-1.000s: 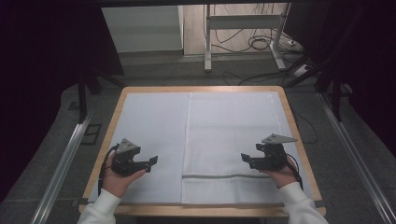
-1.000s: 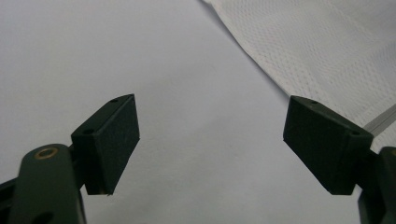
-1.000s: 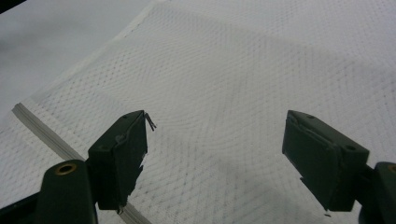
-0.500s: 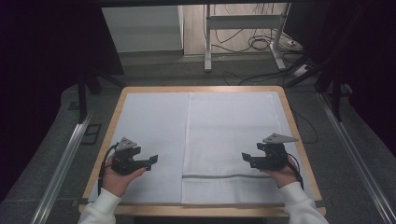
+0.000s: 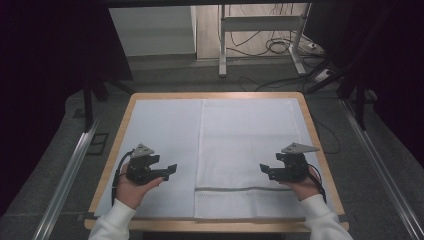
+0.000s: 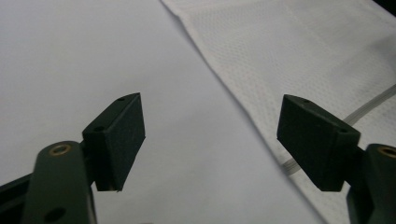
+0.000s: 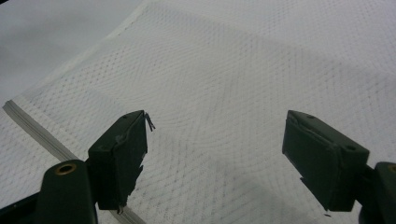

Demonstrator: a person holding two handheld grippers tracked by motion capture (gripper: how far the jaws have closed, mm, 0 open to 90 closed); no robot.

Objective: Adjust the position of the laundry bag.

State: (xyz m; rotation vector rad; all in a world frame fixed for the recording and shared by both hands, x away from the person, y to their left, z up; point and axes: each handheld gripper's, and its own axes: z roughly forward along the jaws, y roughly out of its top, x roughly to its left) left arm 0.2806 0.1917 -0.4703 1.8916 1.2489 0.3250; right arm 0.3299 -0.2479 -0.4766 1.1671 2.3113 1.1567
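One wooden tabletop carries a white sheet, with a white mesh cloth spread flat over its right half, reaching the near edge. Both tools hover near that edge: left gripper over the sheet, right gripper over the cloth, jaws spread, empty.

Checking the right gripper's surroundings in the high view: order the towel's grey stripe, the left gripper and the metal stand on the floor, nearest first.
From the right gripper:
1. Grey stripe across the white mesh towel, just below it.
2. Left gripper, across the table's left half.
3. Metal stand, on the floor beyond the table.
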